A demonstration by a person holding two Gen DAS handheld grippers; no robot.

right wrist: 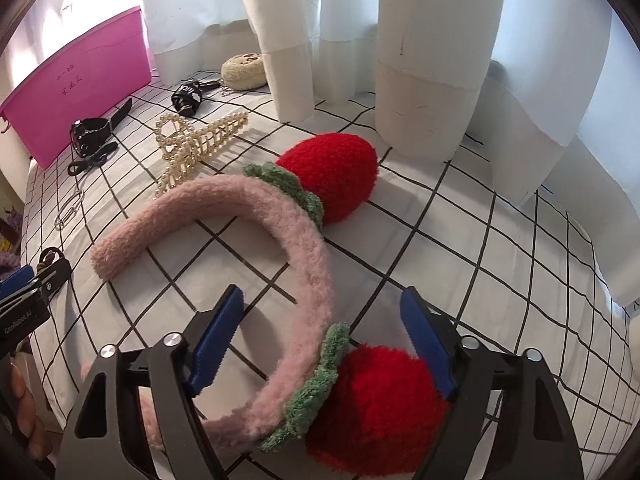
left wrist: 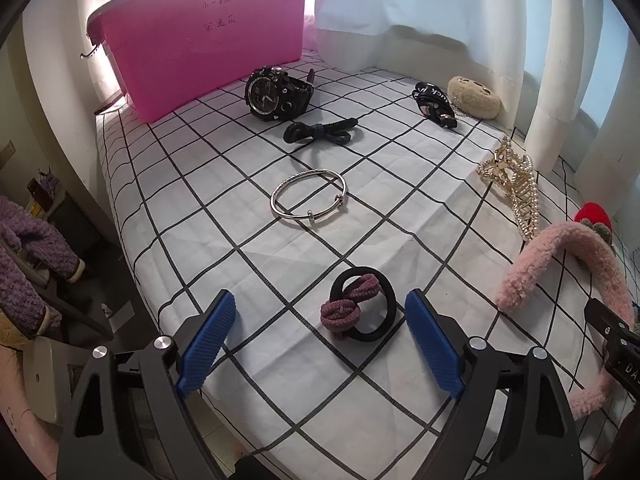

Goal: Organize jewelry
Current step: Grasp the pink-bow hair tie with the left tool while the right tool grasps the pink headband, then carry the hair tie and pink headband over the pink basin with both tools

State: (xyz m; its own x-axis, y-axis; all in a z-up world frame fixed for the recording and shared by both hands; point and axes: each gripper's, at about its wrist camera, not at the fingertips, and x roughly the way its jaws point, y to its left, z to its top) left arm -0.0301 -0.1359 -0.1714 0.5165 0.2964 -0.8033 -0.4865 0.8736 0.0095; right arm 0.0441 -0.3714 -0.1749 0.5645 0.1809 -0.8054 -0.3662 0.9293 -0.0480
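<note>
Right wrist view: headband (right wrist: 288,240) end hidden beneath right tool (right wrist: 320,344).

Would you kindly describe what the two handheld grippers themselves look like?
Both match. The left gripper and right gripper each have black angular frames, silver round bolts and two flat blue fingers with a textured, ridged face. White lettering marks each gripper's black body in the other's view.

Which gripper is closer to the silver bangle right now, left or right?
Left. The left gripper straddles the hair ties just short of the silver bangle; the right gripper sits off over the pink headband.
</note>
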